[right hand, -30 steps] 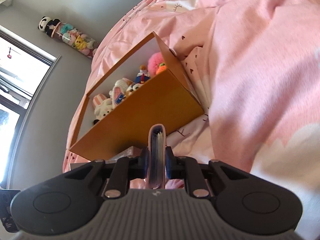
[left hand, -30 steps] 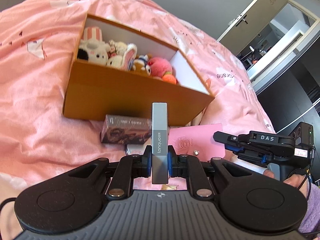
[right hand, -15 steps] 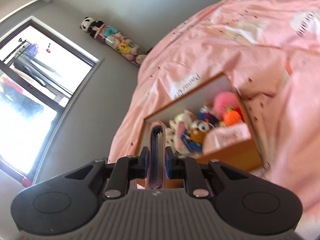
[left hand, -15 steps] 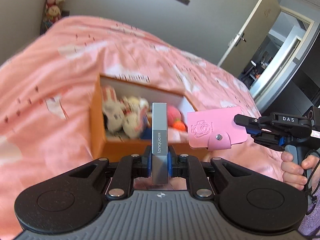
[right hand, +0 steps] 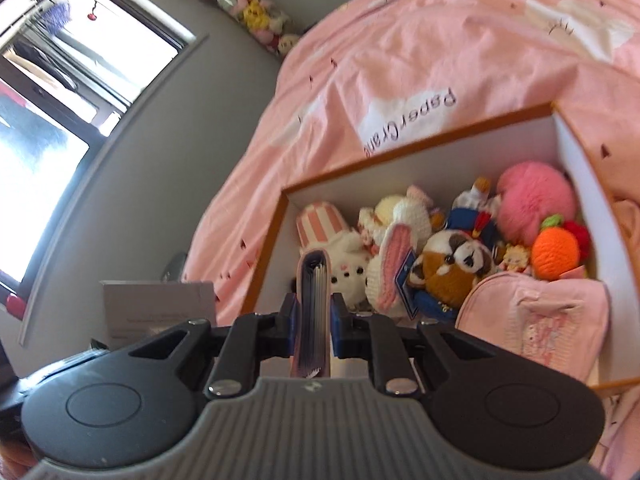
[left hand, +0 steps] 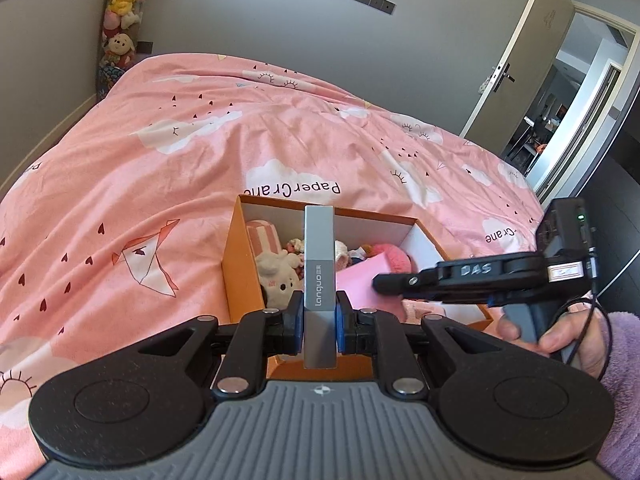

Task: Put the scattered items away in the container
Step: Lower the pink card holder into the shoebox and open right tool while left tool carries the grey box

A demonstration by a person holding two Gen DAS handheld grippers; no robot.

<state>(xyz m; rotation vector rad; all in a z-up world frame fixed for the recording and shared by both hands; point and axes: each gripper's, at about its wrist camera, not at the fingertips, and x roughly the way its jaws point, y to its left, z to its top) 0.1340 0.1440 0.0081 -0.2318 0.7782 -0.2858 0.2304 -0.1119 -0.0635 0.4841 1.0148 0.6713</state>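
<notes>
My left gripper is shut on a slim grey box that stands upright between its pads, above the near edge of the orange cardboard box. My right gripper is shut on a pink card holder, seen edge-on, over the box's near left corner. In the left wrist view the right gripper reaches in from the right and holds the pink card holder over the box. Several plush toys and a pink pouch lie inside.
The orange box sits on a pink bedspread. A person's hand in a purple sleeve holds the right gripper. A pale flat box shows left of the orange box. A grey wall, a window and an open door surround the bed.
Both grippers have risen from the bedspread and moved toward the orange box. The right gripper has swung the pink card holder over the box's opening, and its view now looks down inside.
</notes>
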